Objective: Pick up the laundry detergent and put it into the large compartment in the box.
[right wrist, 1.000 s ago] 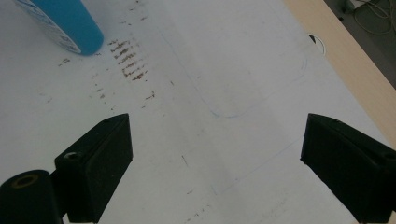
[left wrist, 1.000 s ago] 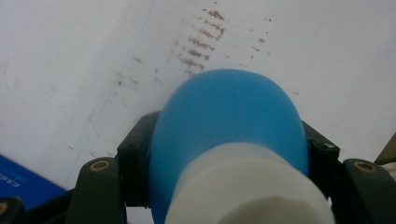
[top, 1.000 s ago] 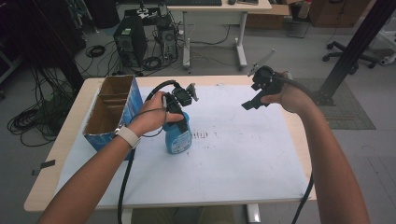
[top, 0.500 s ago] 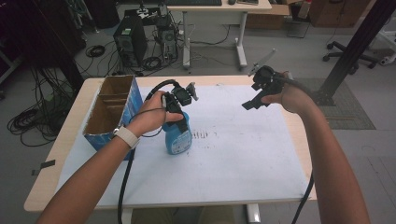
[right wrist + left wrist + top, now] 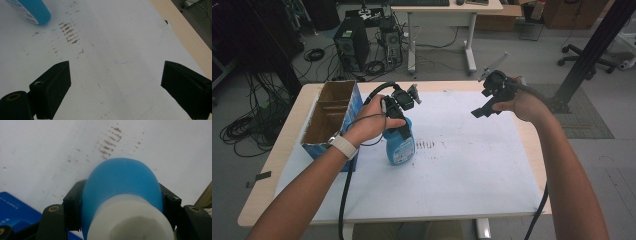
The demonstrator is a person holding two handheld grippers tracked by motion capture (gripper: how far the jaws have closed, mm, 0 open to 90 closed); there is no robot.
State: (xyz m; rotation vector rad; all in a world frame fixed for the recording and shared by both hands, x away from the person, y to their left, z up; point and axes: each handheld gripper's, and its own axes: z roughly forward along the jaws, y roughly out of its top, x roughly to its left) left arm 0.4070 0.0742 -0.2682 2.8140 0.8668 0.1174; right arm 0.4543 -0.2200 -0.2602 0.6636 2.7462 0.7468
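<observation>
A blue bottle (image 5: 400, 146) with a white neck stands upright on the white sheet, left of centre. My left gripper (image 5: 396, 120) is shut on its upper part; in the left gripper view the blue bottle (image 5: 120, 185) sits squeezed between both jaws, its white neck nearest the camera. My right gripper (image 5: 486, 107) hovers open above the sheet's right side, well apart from the bottle. In the right gripper view the right gripper (image 5: 115, 82) has wide-spread jaws with nothing between them, and the base of the blue bottle (image 5: 30, 10) shows at the top left.
An open cardboard box (image 5: 331, 117) with blue sides stands at the table's left, close to the bottle. Brown smudges (image 5: 427, 145) mark the white sheet (image 5: 472, 165) beside the bottle. The wooden table edge (image 5: 180, 27) runs along the right. Cables trail from both grippers.
</observation>
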